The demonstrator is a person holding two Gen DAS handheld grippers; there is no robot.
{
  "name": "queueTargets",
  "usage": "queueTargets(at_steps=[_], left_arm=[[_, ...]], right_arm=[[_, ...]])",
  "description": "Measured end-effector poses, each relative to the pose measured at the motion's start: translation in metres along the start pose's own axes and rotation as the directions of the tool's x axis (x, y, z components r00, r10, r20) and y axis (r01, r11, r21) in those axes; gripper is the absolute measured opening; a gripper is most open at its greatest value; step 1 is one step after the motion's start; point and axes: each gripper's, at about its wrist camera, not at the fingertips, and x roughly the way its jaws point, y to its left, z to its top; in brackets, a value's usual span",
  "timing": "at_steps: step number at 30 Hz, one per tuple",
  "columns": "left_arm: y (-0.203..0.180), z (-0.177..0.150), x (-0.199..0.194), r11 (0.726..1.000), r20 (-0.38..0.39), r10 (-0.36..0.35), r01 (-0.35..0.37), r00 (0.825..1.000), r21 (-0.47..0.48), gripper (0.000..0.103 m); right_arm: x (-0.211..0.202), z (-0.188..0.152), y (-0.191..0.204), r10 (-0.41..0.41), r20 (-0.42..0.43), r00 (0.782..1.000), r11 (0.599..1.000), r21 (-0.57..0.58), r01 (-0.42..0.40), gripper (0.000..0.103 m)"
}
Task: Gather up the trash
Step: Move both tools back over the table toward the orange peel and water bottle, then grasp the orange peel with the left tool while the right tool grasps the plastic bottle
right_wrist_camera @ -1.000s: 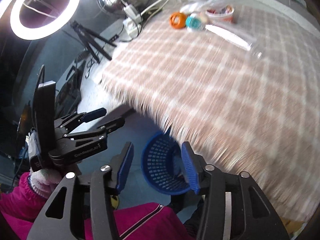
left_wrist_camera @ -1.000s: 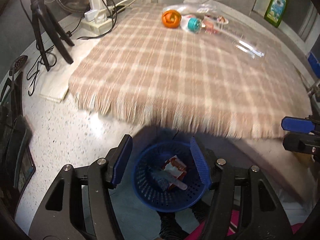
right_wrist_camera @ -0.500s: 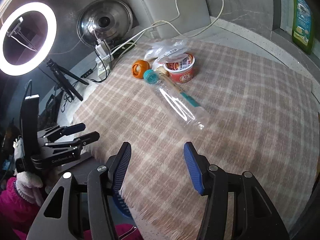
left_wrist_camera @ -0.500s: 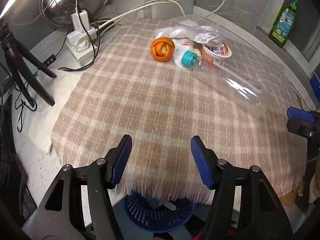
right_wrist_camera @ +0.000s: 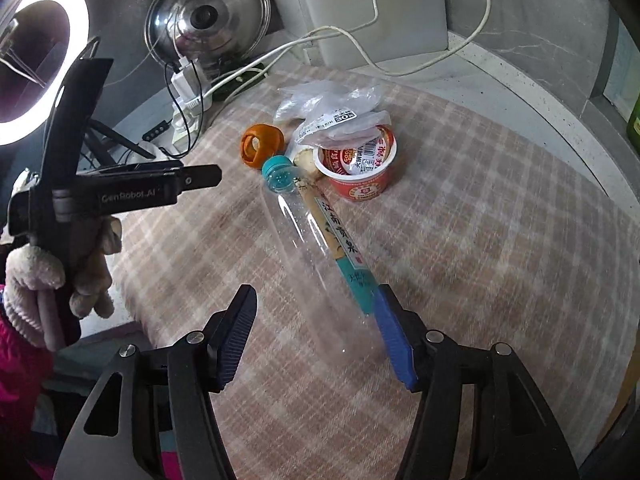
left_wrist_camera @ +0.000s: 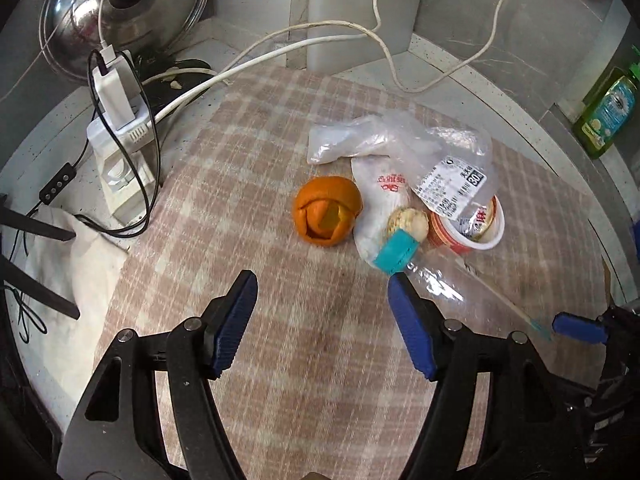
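Speckled grey bench (left_wrist_camera: 60,128) in a corner, covered by a pink-and-cream checked cloth (left_wrist_camera: 280,360); steel pot lid (left_wrist_camera: 120,12) and white power strip (left_wrist_camera: 124,152) at the back. The trash sits in one cluster mid-cloth: long clear plastic bottle with teal cap (right_wrist_camera: 304,240) lying flat, paper-sleeved chopsticks (right_wrist_camera: 340,248) lying along it, red-and-white instant noodle cup (right_wrist_camera: 360,168) with a crumpled clear plastic bag (right_wrist_camera: 328,100) draped over it, hollow orange peel (left_wrist_camera: 326,212) just left of the cap.

Left claw (left_wrist_camera: 324,320) is wide, empty, jaws just opening, hovering short of the peel. Right claw (right_wrist_camera: 316,328) is wide, empty, also just opening, the bottle's base between its jaws but no pad pressing.

Likely step: approach for pickup. The bottle will roll and crush, so right should straddle mid-body and close gently, keeping the chopsticks out. Left should take the peel by its rim.
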Motion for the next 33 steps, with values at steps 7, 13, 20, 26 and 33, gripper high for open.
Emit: queueTargets(at_steps=[7, 13, 20, 26, 33], left_arm=[[0.006, 0.027, 0.028, 0.999, -0.044, -0.008, 0.006, 0.999, -0.036, 0.070], [0.016, 0.040, 0.046, 0.995, -0.064, -0.032, 0.026, 0.997, -0.093, 0.070], [0.008, 0.043, 0.064, 0.996, -0.094, -0.054, 0.046, 0.994, -0.080, 0.070], [0.011, 0.047, 0.079, 0.993, -0.118, -0.063, 0.051, 0.991, -0.104, 0.070], [0.014, 0.049, 0.080, 0.990, -0.115, -0.103, 0.090, 0.988, -0.111, 0.048]], right_arm=[[0.025, 0.023, 0.007, 0.006, -0.060, 0.998, 0.999, -0.050, -0.009, 0.060], [0.041, 0.032, 0.011, 0.002, -0.095, 0.996, 0.997, -0.078, -0.010, 0.060], [0.057, 0.037, 0.012, -0.030, -0.130, 0.991, 0.994, -0.106, 0.017, 0.060], [0.067, 0.042, 0.013, -0.046, -0.148, 0.988, 0.991, -0.128, 0.027, 0.060], [0.072, 0.042, 0.022, -0.067, -0.166, 0.984, 0.984, -0.177, 0.038, 0.060]])
